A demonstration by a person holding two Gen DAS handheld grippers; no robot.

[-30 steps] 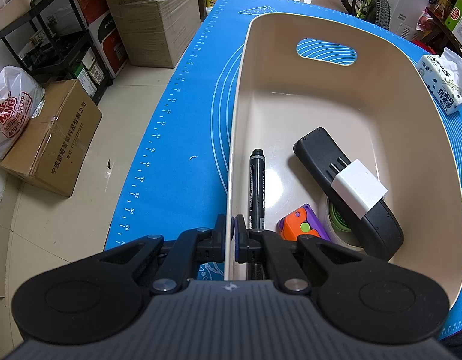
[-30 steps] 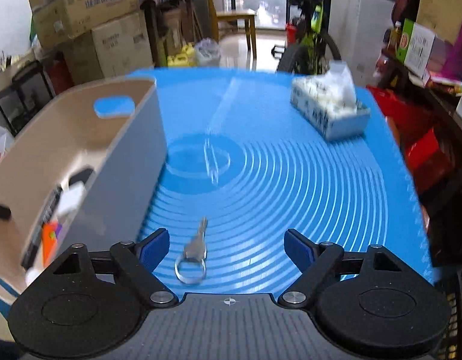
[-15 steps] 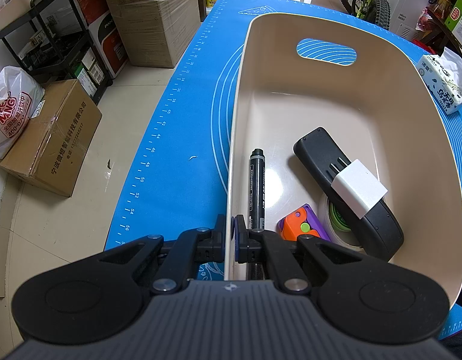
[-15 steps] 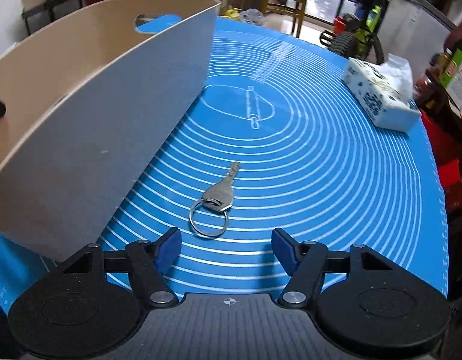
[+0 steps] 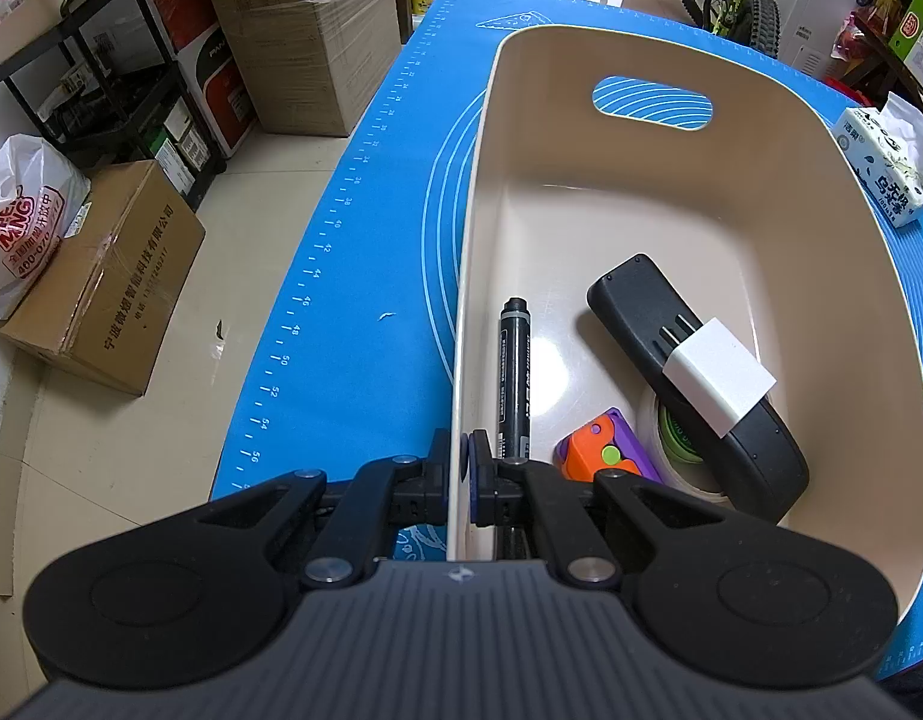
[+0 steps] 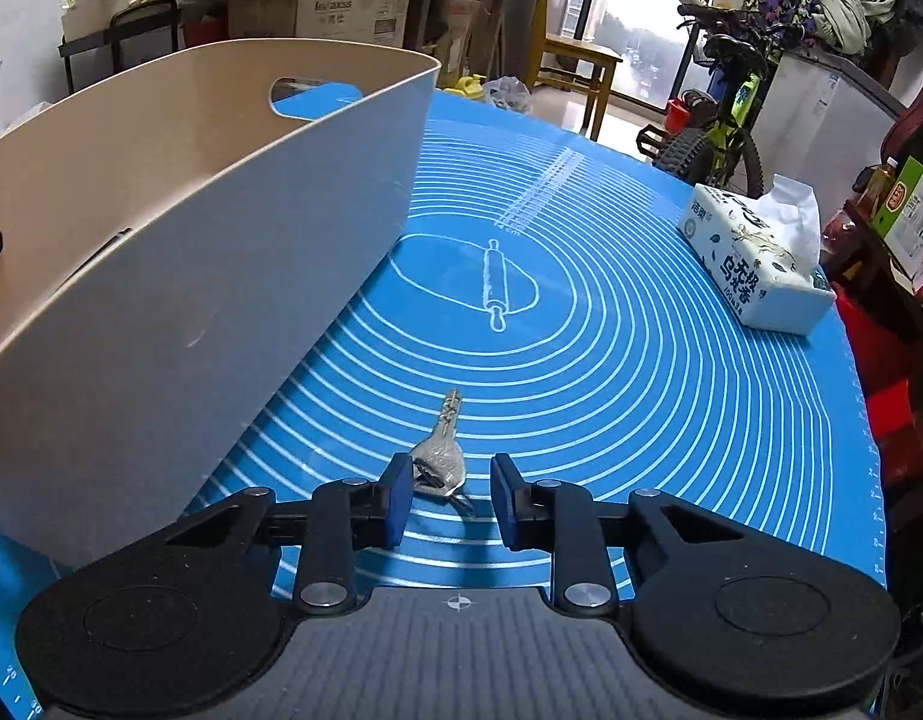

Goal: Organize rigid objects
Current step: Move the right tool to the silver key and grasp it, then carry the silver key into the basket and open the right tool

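A beige bin stands on the blue mat. My left gripper is shut on the bin's near left wall. Inside lie a black marker, a black case with a white block on it, an orange and purple toy and a tape roll. In the right wrist view a silver key on a ring lies on the mat beside the bin. My right gripper straddles the key's head; its jaws are closing, and the right pad stands apart from the key.
A tissue pack sits on the mat's far right. Cardboard boxes, a black shelf rack and a plastic bag stand on the floor to the left. A bicycle is behind the table.
My right gripper sank toward the key and rolled, its jaws narrowing around the key's head. The left gripper and the bin have not moved.
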